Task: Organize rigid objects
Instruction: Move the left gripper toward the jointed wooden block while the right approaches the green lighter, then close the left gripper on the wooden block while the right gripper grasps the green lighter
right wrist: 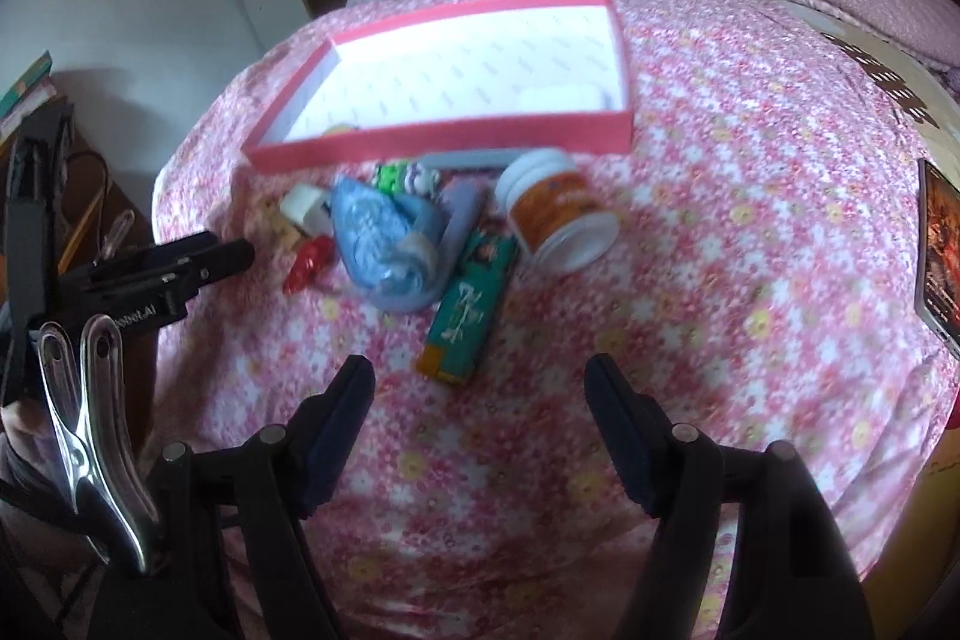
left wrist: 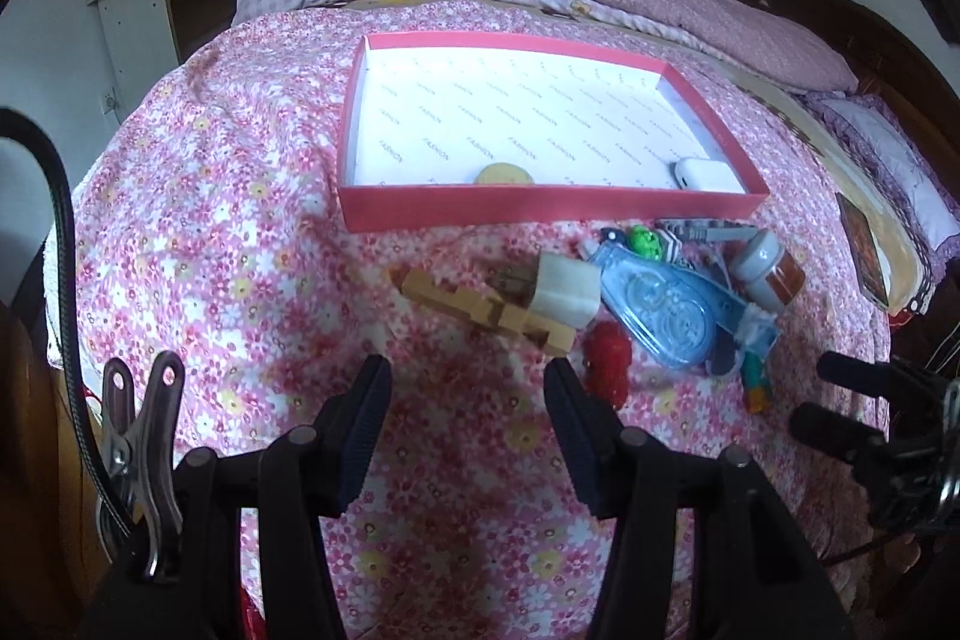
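So far only a small part of the sorting appears done: inside the red box [left wrist: 540,205] on the bed, a yellow round piece [left wrist: 503,174] and a white case [left wrist: 705,173] are seen against its near wall. The rest is heaped just in front of the box: a wooden block puzzle [left wrist: 480,304], a white block [left wrist: 567,293], a blue tape dispenser [left wrist: 666,310], a red toy [left wrist: 607,370], a green toy [left wrist: 647,239], an orange jar [right wrist: 555,214] lying on its side, and a green packet [right wrist: 468,322]. The left gripper [left wrist: 468,400] is held partly open and empty, short of the heap. The right gripper [right wrist: 480,394] is spread wider, also empty, near the packet
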Demonstrator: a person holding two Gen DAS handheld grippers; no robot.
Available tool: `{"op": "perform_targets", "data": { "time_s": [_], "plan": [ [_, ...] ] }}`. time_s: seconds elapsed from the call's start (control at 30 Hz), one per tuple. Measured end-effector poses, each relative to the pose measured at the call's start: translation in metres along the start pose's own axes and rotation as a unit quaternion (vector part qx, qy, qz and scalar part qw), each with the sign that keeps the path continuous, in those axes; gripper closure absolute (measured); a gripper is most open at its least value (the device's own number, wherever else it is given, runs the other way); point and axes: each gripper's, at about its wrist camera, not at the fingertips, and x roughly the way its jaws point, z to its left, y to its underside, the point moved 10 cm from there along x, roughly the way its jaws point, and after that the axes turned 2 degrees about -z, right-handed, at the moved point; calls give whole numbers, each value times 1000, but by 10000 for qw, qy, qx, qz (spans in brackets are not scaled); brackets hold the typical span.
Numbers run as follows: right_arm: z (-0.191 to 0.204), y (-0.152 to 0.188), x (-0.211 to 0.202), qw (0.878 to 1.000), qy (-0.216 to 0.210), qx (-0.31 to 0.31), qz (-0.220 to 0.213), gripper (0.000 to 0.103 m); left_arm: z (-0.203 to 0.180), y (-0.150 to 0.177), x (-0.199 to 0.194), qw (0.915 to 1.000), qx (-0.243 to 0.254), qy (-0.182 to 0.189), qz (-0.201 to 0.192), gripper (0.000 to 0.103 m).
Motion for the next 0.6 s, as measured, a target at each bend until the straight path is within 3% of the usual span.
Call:
{"op": "perform_targets", "data": {
  "time_s": [0.13, 0.23, 0.43, 0.5, 0.6],
  "plan": [
    [5, -2, 7, 10000, 21, -75, -33, 29, -1, 1, 0, 10000, 18, 3, -8, 47],
    [6, -4, 12, 9997, 146, -173, -62, 35, 0, 1, 2, 10000, -38, -3, 2, 47],
    [4, -3, 27, 9986, 428, -302, 39, 56, 3, 0, 6, 10000, -19, -14, 29, 47],
    [0, -4, 25, 9978, 560, -363, -15, 71, 2, -1, 10, 10000, 31, 2, 54, 47],
    [-7, -6, 25, 9979, 580, -286, -31, 78, 0, -5, 13, 9999, 140, 49, 19, 47]
  ]
}}
